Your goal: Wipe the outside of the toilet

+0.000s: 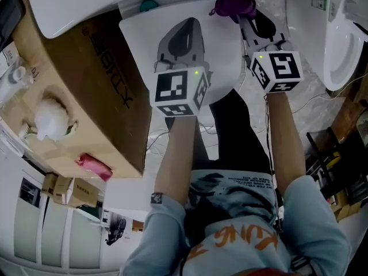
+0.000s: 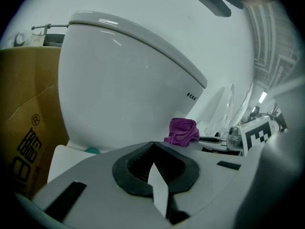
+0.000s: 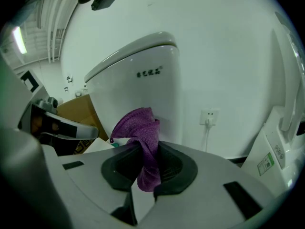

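The white toilet [image 2: 124,80] stands close ahead, its bowl side facing both grippers; it also shows at the top of the head view as the toilet [image 1: 86,2]. My right gripper [image 3: 147,144] is shut on a purple cloth [image 3: 140,128], which bunches up above the jaws a short way from the toilet [image 3: 138,80]. In the head view the cloth [image 1: 233,4] sits at the tip of the right gripper [image 1: 242,15]. My left gripper [image 2: 152,144] is shut with nothing in it, and it hovers over the white floor plate [image 1: 138,33] beside the bowl.
A large cardboard box [image 1: 86,85] stands tight against the toilet's left side. A second white toilet [image 1: 339,39] is at the right, with a wall socket [image 3: 209,116] and a cable between the two. Cables [image 1: 310,105] lie on the floor near my right arm.
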Tool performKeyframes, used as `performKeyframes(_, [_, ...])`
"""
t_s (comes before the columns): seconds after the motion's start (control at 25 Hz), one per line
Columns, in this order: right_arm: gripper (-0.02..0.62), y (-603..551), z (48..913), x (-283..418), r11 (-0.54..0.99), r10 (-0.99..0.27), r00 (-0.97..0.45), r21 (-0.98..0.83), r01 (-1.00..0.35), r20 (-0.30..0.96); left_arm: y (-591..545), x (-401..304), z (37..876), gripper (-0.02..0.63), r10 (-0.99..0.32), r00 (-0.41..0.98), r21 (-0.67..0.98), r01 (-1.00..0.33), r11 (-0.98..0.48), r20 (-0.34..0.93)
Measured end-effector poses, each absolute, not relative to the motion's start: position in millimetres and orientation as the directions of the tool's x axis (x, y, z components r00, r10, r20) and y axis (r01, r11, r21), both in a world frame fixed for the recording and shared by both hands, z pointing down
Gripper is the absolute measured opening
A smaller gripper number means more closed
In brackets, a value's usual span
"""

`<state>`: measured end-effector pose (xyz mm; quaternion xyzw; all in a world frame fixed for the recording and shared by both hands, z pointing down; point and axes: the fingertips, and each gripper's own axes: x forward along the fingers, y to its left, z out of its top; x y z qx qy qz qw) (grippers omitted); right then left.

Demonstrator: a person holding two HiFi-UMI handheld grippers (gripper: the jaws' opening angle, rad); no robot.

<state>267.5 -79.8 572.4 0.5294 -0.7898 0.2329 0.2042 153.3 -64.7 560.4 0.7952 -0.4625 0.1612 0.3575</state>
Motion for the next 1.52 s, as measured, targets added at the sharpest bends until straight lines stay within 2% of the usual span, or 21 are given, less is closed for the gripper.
performKeyframes(0.56, [0.080, -90, 575, 76, 0.624, -0.600, -0.543, -0.082, -0.777, 0.587, -61, 6, 580, 0.025, -0.673, 0.392, 0.415, -0.900, -0.137, 0.627])
performKeyframes(0.8, [0.078, -101, 586, 15, 0.711, -0.547, -0.571, -0.021, -0.703, 0.612, -57, -36, 600, 0.025, -0.665, 0.354, 0.420, -0.905, -0.066, 0.658])
performKeyframes(1.12, [0.078, -125, 610, -41, 0.762, -0.522, -0.549, 0.067, -0.645, 0.653, -58, -68, 629, 0.025, -0.627, 0.341, 0.433, -0.902, -0.008, 0.700])
performKeyframes(1.52, [0.077, -132, 650, -59, 0.816, -0.480, -0.466, 0.183, -0.548, 0.743, -56, -80, 650, 0.026, -0.582, 0.357, 0.452, -0.892, 0.019, 0.730])
